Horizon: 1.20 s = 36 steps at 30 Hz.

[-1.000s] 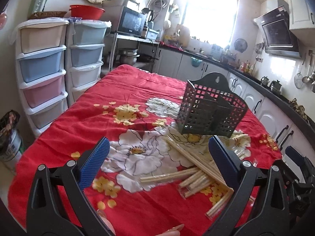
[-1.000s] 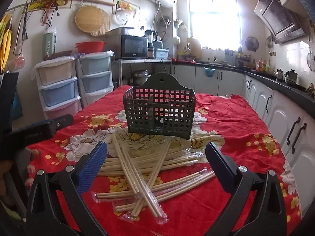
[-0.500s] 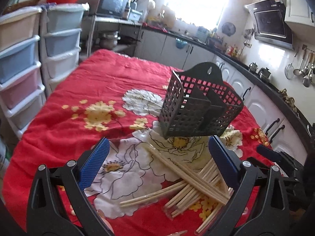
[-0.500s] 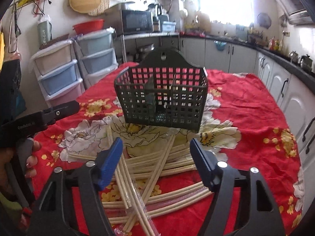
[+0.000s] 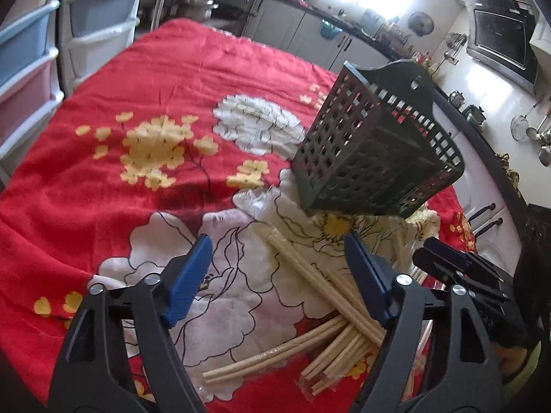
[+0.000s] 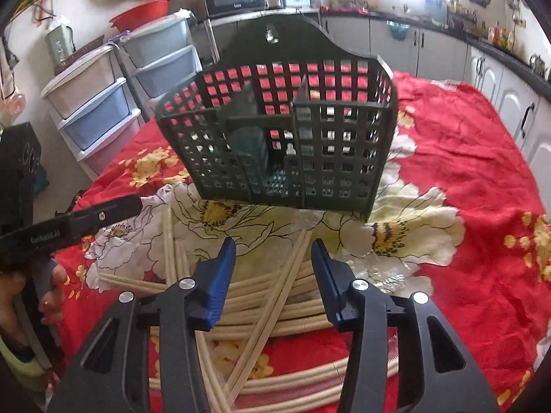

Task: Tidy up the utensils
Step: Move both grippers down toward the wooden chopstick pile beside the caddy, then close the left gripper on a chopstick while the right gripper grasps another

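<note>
We see the dark green perforated plastic utensil basket (image 6: 286, 137) standing on the red floral tablecloth (image 5: 165, 79), its inner dividers visible from the right wrist view. What lies at the bottom of its compartments is too dim to make out.

The pale wooden chopsticks in clear plastic sleeves (image 6: 275, 296) lie in a crossed heap on the cloth just in front of the basket. Their near ends are cut off by the frame edge and by the gripper bodies, so we cannot count them.

Right gripper (image 6: 273, 275): blue-padded fingers partly spread, low over the heap, one chopstick pair running up between them. We cannot tell whether the pads touch it.

Left gripper (image 5: 275, 275): fingers spread wide, with nothing between them but cloth and the heap's left edge (image 5: 310, 282).

The stacked pastel plastic drawers (image 6: 103, 103) sit beyond the table's far left edge.
</note>
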{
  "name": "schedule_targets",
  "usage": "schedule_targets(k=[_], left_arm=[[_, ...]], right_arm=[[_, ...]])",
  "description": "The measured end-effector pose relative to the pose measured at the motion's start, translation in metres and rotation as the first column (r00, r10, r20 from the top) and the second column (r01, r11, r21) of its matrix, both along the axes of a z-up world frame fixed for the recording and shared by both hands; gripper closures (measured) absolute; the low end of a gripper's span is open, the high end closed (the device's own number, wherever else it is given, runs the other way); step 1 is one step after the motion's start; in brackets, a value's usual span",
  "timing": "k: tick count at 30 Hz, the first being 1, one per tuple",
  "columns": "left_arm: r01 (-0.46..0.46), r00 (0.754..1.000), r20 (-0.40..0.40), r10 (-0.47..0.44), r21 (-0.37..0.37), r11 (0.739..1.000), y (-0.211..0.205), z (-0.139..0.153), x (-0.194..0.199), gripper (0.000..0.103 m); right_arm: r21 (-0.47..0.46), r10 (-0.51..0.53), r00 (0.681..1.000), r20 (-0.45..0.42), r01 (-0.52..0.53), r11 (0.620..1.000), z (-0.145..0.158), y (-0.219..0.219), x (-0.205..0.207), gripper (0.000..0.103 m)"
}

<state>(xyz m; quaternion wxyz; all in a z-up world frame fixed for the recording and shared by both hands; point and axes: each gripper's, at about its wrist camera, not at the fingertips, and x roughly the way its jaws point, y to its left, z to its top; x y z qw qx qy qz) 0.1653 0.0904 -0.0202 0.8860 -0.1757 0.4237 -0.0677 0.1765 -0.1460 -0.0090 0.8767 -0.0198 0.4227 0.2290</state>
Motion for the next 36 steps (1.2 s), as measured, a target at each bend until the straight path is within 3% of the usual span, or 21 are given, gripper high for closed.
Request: schedule_targets(k=[7,10,18,23,29,36], left_arm=[[-0.003,0.993,-0.119,-0.015,-0.144,0.99,0.009,-0.027,0.018,0.05],[-0.015,0.992,-0.124,-0.009,-0.195,0.981,0.013,-0.03,0.022,0.054],[-0.051,0.982,-0.186,-0.019,-0.363,0.93,0.023,-0.041,0.021,0.07],[-0.058,0.982,-0.188,-0.011,-0.359,0.932,0.019,-0.043,0.024,0.075],[-0.047,0.981,-0.192,-0.018,-0.329,0.943,0.008,-0.046,0.03,0.088],[-0.032,0.985,-0.173,-0.023,-0.308,0.951,0.006,-0.046,0.031,0.094]], right_arm=[[0.013,0.0,0.996,-0.089,0.001,1.0,-0.018,0.0,0.024,0.069],[0.027,-0.003,0.993,-0.115,0.006,1.0,-0.021,-0.001,0.031,0.069],[0.067,-0.008,0.983,-0.184,0.021,0.998,-0.028,-0.007,0.043,0.071],[0.078,-0.017,0.978,-0.21,0.034,0.996,-0.031,-0.009,0.048,0.078],[0.103,-0.024,0.972,-0.234,0.049,0.993,-0.031,-0.017,0.052,0.09],[0.15,0.001,0.975,-0.22,0.033,0.988,-0.02,-0.021,0.046,0.095]])
